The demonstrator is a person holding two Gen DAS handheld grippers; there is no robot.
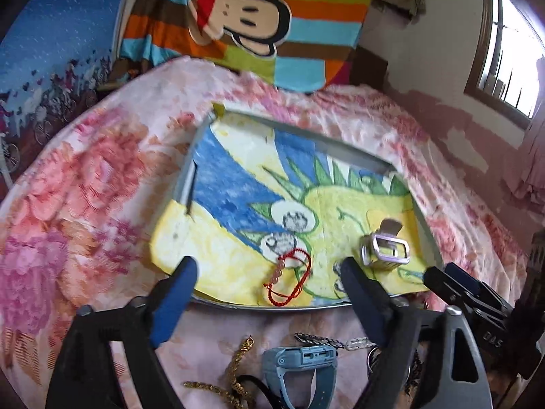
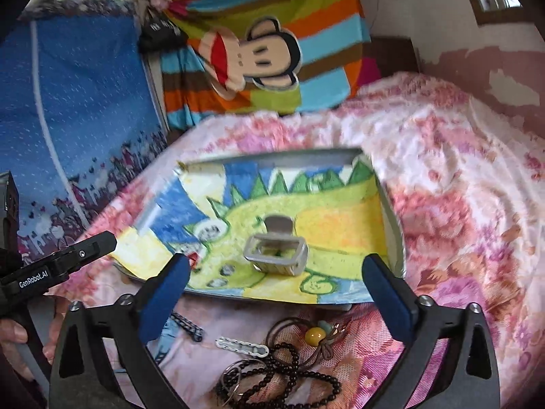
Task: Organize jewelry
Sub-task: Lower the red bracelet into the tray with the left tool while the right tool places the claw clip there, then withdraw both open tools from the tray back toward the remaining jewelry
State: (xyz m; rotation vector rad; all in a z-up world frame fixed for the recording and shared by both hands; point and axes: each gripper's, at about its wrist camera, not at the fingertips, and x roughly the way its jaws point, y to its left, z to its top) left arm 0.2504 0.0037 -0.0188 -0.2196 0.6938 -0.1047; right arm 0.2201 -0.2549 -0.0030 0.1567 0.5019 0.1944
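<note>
A shallow metal tray point(image 1: 357, 156) lined with a crayon drawing of a spiky green creature sits on a pink floral bedspread point(image 1: 85, 177). The left gripper point(image 1: 269, 272) hangs over the tray's near edge with its 2 blue-padded fingers spread wide and nothing pinched; between them, on the paper, lies a red cord bracelet point(image 1: 289, 279) (a few pale pink beads on its left side). To its right on the tray rests a silver watch point(image 1: 385, 248), its band curling behind it. The right gripper point(image 2: 276, 277) is likewise spread and empty, with the watch lying apart, just beyond its fingertips.

On the bedspread near the tray's near edge wait a gold chain point(image 1: 235, 375), a blue-grey watch point(image 1: 299, 371), a white clip point(image 2: 242, 345), a dark bead necklace point(image 2: 289, 375) and a cord pendant with a yellow bead point(image 2: 315, 334). A striped monkey blanket point(image 1: 245, 17) lies at the far side.
</note>
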